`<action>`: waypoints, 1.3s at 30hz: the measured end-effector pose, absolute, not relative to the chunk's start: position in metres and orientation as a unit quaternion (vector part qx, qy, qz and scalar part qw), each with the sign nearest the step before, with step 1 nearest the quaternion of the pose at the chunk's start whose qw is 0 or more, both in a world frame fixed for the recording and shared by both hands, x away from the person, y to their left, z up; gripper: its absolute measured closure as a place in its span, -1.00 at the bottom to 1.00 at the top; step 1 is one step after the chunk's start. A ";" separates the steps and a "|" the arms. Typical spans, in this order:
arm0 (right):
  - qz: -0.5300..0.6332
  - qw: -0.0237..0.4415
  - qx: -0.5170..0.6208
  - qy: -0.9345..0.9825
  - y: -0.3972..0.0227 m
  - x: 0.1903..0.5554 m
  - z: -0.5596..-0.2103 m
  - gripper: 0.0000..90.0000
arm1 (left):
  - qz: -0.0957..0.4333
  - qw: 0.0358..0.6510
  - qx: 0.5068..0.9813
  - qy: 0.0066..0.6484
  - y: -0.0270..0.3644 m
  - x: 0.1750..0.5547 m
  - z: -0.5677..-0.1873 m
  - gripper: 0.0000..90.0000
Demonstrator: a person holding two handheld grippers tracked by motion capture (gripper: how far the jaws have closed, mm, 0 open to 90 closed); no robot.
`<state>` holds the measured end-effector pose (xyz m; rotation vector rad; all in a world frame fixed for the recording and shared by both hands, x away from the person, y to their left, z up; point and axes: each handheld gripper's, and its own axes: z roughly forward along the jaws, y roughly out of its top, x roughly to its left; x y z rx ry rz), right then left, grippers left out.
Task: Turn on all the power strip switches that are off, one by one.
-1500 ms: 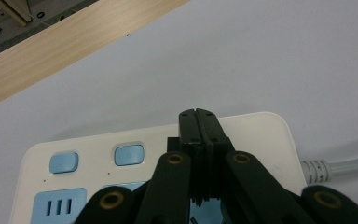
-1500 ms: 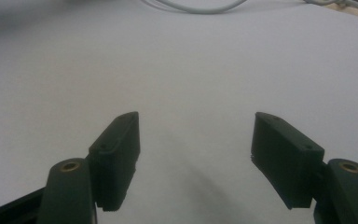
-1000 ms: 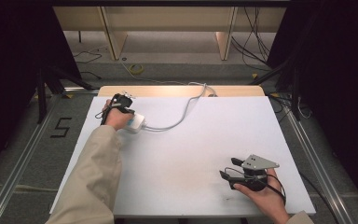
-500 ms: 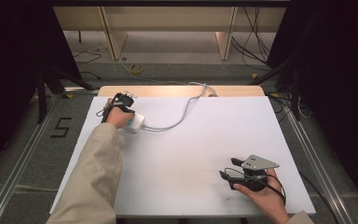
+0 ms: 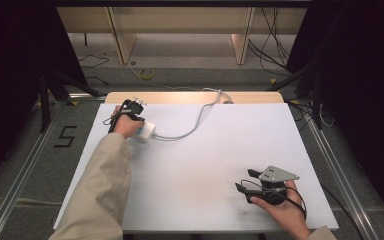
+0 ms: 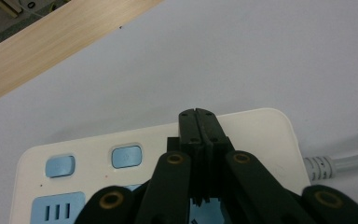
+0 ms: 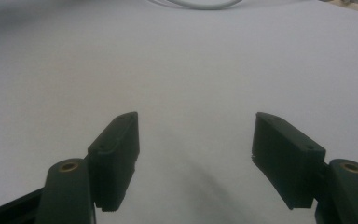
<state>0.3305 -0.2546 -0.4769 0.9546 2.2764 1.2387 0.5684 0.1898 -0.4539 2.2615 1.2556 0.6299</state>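
White rounded plastic power strip [image 6: 261,135] with pale blue buttons and sockets lies flat under the left gripper [image 6: 199,116], jaws pressed together; right gripper [image 7: 196,154] gapes wide, empty.

Left gripper [image 6: 198,114]: jaws fully closed, tips together, forearm extended forward. Right gripper [image 7: 196,161]: jaws spread wide apart, nothing between them, hand held low.
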 end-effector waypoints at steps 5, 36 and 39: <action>0.441 0.189 0.338 0.810 -0.254 0.331 -0.477 -0.27 | 0.233 0.234 0.828 0.453 0.189 0.568 -0.453 0.99; 0.442 0.189 0.337 0.810 -0.254 0.331 -0.477 -0.27 | 0.252 0.245 0.817 0.458 0.209 0.567 -0.445 0.99; 0.442 0.189 0.337 0.810 -0.254 0.331 -0.477 -0.27 | 0.256 0.244 0.814 0.461 0.213 0.567 -0.445 0.99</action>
